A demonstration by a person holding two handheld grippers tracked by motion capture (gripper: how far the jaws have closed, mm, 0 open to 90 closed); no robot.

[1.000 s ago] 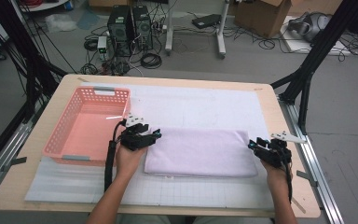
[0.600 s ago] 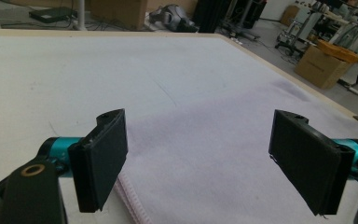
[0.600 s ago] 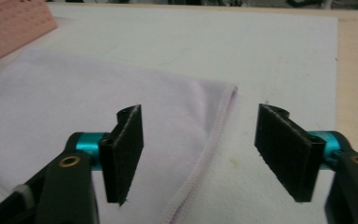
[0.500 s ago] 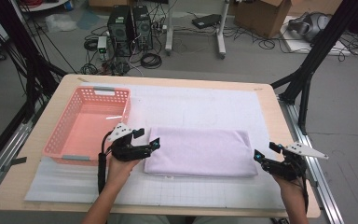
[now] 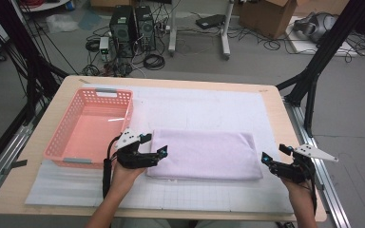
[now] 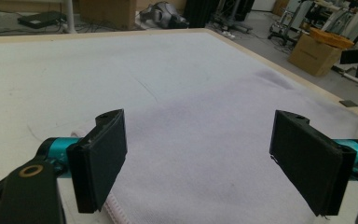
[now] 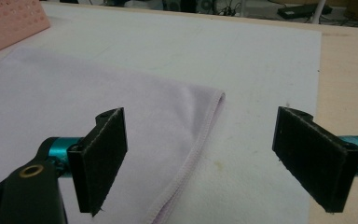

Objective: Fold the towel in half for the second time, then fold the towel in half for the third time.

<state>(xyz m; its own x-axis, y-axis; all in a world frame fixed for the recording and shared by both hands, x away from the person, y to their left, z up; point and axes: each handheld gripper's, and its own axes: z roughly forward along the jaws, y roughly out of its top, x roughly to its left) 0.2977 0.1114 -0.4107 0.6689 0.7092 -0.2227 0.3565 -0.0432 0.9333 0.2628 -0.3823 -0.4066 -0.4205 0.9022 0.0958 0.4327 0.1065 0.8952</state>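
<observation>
The folded pale lilac cloth towel (image 5: 204,154) lies flat on the desk between the left gripper (image 5: 153,144) and right gripper (image 5: 274,153), both with jaws just opened and empty; soft, light and limp, it is probably best pinched at its hemmed end edges.

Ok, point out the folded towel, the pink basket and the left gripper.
folded towel (image 5: 204,154), high view, middle of its top.
pink basket (image 5: 102,90), high view, far rim.
left gripper (image 5: 154,145), high view, between its open fingertips.

Overhead view; close gripper views; shared towel (image 5: 204,154)
</observation>
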